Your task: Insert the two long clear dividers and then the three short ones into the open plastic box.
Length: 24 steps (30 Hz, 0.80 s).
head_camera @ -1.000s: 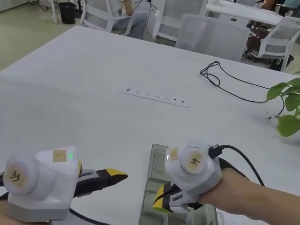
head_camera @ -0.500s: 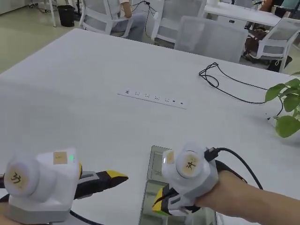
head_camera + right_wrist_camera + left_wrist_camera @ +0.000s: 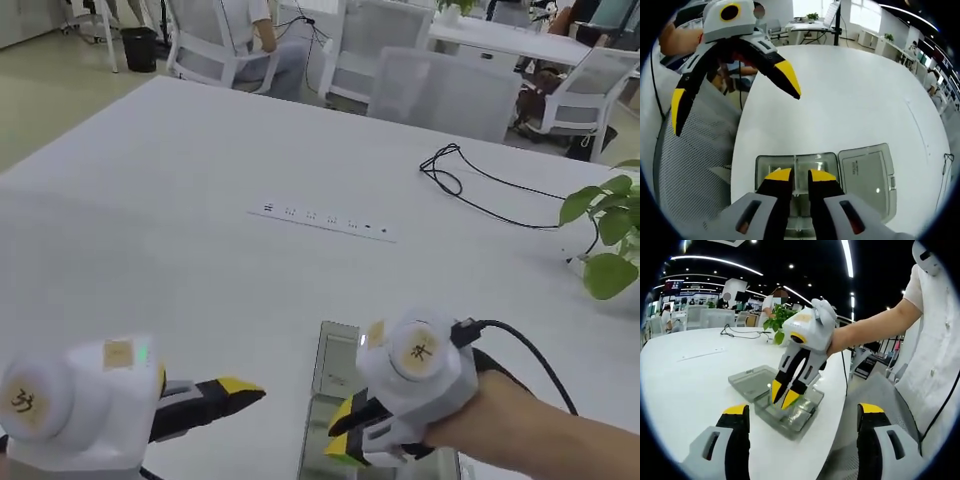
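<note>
The clear plastic box (image 3: 322, 420) lies open at the near table edge, its lid (image 3: 338, 345) flat beyond it. My right gripper (image 3: 343, 432) points down into the box (image 3: 815, 162), jaws nearly together around a thin clear divider (image 3: 795, 170) seen edge-on between the tips (image 3: 800, 176). The left gripper view shows that right gripper (image 3: 782, 395) with its yellow tips inside the box (image 3: 800, 415) beside the lid (image 3: 751, 381). My left gripper (image 3: 240, 393) hovers left of the box with its jaws wide apart and nothing between them (image 3: 802, 410). It also hangs over the table edge (image 3: 735, 100).
A white power strip (image 3: 325, 222) lies mid-table. A black cable (image 3: 470, 185) loops at the far right near a green plant (image 3: 605, 235). White chairs (image 3: 440, 90) and a seated person stand beyond the far edge. The box sits close to the table's near edge (image 3: 805, 455).
The head camera has tilted, shifting the whole picture. Both grippers keep about the same places, the right one still at the box.
</note>
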{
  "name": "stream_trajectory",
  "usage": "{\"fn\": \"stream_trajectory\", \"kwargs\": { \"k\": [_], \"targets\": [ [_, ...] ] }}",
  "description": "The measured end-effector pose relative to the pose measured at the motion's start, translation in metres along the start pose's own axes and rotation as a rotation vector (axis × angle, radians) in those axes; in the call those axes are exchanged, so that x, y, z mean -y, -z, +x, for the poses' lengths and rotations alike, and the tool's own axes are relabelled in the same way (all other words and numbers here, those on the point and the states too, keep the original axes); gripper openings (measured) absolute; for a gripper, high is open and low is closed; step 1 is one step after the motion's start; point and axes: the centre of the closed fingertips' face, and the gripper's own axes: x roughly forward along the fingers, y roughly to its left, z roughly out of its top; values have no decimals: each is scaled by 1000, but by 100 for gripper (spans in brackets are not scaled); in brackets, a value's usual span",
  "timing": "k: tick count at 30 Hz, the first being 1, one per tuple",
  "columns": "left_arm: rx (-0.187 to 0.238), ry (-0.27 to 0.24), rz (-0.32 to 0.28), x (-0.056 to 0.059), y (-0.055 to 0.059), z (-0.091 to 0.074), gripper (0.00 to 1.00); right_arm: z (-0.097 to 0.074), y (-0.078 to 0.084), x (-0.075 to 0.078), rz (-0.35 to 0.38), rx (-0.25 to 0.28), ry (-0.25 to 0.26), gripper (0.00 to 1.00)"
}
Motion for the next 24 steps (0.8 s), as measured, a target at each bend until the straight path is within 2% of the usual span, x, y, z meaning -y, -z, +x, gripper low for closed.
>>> {"fn": "stream_trajectory", "kwargs": {
  "k": [3, 12, 17, 24],
  "targets": [
    [-8, -2, 10, 0, 1, -1, 91, -7, 0, 2, 20, 21, 15, 15],
    [-21, -11, 24, -2, 3, -2, 94, -48, -4, 11, 128, 142, 71, 22],
    [-27, -13, 27, -2, 3, -3, 96, -72, 8, 14, 148, 160, 105, 27],
    [-41, -12, 38, 1, 6, -6, 99, -101, 33, 16, 190, 163, 145, 31]
  ]
}}
